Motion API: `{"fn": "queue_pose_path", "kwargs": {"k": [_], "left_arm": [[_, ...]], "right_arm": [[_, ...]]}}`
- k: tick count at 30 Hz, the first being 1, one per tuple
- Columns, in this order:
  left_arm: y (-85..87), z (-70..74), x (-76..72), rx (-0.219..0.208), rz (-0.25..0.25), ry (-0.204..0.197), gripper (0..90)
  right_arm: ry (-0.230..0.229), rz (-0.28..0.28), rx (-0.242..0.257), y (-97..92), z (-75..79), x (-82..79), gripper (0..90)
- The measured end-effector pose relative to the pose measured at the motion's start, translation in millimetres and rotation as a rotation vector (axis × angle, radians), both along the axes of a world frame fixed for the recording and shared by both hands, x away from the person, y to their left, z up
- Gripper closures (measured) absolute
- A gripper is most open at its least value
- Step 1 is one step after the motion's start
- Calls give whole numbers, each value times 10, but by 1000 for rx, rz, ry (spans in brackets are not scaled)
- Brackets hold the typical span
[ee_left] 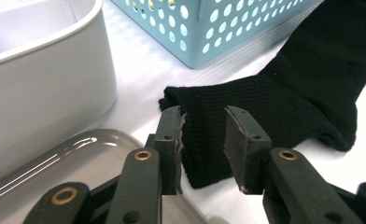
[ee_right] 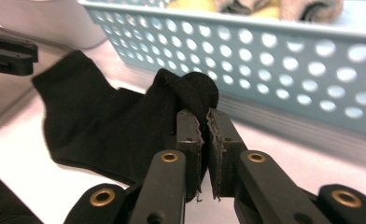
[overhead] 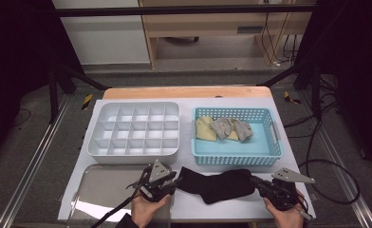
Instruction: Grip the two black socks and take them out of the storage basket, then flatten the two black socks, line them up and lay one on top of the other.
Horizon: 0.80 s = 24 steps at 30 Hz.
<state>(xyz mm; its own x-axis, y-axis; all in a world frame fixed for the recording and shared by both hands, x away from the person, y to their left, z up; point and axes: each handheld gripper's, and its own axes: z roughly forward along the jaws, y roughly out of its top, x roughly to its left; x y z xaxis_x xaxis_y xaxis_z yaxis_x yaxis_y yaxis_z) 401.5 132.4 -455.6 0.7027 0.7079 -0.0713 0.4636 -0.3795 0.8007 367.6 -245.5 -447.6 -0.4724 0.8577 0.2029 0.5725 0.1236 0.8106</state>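
Observation:
A black sock (overhead: 219, 185) lies across the white table top near the front edge, in front of the blue basket. My right gripper (overhead: 256, 183) is shut on its toe end, which bunches up above the pads (ee_right: 204, 123); the rest of the sock (ee_right: 111, 121) trails away to the left. My left gripper (overhead: 174, 183) is at the cuff end. Its jaws (ee_left: 203, 126) stand apart with the ribbed cuff (ee_left: 284, 93) between them, and the pads do not press on it. A hand holds each gripper from below.
A white divided organiser (overhead: 133, 104) sits at back left. A blue perforated basket (overhead: 236, 159) at back right holds yellow and grey socks (overhead: 224, 128). A metal tray (overhead: 103, 190) lies at front left, under the left gripper. The table's front edge is close behind the hands.

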Motion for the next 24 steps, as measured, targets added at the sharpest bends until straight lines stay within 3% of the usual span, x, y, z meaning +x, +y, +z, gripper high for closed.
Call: {"fn": "queue_pose_path", "kwargs": {"k": [13, 24], "left_arm": [[396, 120, -98, -11, 65, -40, 655], [696, 192, -138, -37, 128, -59, 643]], "right_arm": [[-17, 92, 46, 253, 188, 8, 843], [6, 113, 67, 455, 226, 107, 843]]}}
